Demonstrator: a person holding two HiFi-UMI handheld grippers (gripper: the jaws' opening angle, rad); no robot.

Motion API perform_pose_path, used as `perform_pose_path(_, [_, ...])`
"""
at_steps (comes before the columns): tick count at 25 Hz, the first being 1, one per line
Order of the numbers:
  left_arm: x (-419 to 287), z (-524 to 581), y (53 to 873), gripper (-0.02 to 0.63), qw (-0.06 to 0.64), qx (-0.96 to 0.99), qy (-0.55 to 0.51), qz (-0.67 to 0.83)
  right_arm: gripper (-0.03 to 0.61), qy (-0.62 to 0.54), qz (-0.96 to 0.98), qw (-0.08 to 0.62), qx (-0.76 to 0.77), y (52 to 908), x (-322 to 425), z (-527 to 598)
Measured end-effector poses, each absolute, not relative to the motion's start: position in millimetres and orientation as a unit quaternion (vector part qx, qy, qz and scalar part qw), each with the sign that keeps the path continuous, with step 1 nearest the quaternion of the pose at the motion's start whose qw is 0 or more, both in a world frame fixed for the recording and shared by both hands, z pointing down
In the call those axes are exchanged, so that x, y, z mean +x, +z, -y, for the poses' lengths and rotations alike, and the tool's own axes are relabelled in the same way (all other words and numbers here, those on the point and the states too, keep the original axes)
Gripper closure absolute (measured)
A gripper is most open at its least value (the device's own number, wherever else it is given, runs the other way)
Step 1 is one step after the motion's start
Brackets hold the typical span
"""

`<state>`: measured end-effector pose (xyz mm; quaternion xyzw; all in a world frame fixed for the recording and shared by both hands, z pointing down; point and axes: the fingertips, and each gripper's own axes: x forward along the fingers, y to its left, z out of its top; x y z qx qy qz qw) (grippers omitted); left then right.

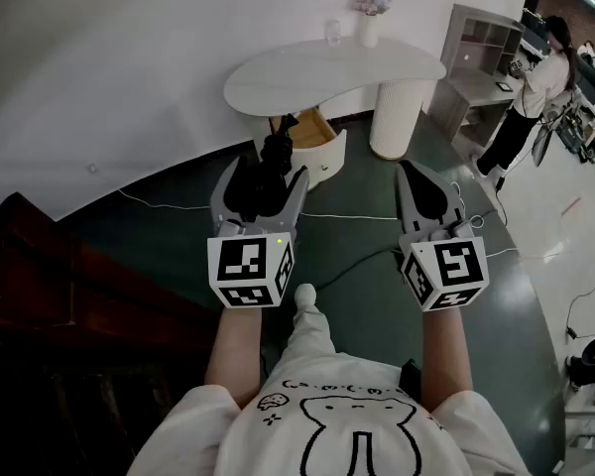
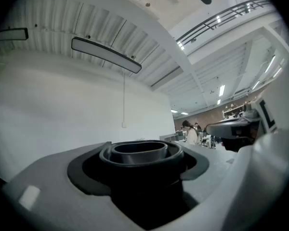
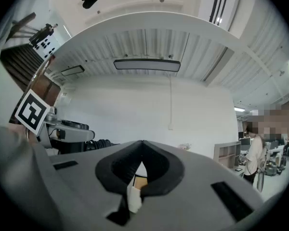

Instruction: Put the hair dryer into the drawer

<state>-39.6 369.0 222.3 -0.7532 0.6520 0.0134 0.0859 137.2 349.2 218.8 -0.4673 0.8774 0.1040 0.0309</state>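
Under the table [image 1: 307, 72], open drawer [image 1: 315, 129]; hair dryer [image 2: 139, 158] in left gripper [image 1: 266, 177]

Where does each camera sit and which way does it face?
Head view: on the person's head, looking steeply down at left gripper shut on hair dryer, shut right gripper, table, open drawer; forearms, shirt show.
Left gripper view: on that gripper, along its jaws, over the hair dryer toward a wall.
Right gripper view: on that gripper, past its shut jaws toward the drawer.
Shared: head and right gripper views both show the drawer.
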Motion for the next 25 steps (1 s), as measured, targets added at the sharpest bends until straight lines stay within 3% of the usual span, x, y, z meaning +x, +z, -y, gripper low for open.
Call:
perform_pose_path(12, [-45,-343,215,0.244,0.096,-0.745,0.013,-0.661,0.577,0.088,-0.882,0.054,-0.461,221,139,-320])
perform_pose_path(25, [-65,-220,221,0.244,0.067,-0.756,0.013,-0.65,0.577,0.075,-0.872,0.013,-0.483,231,124,-205])
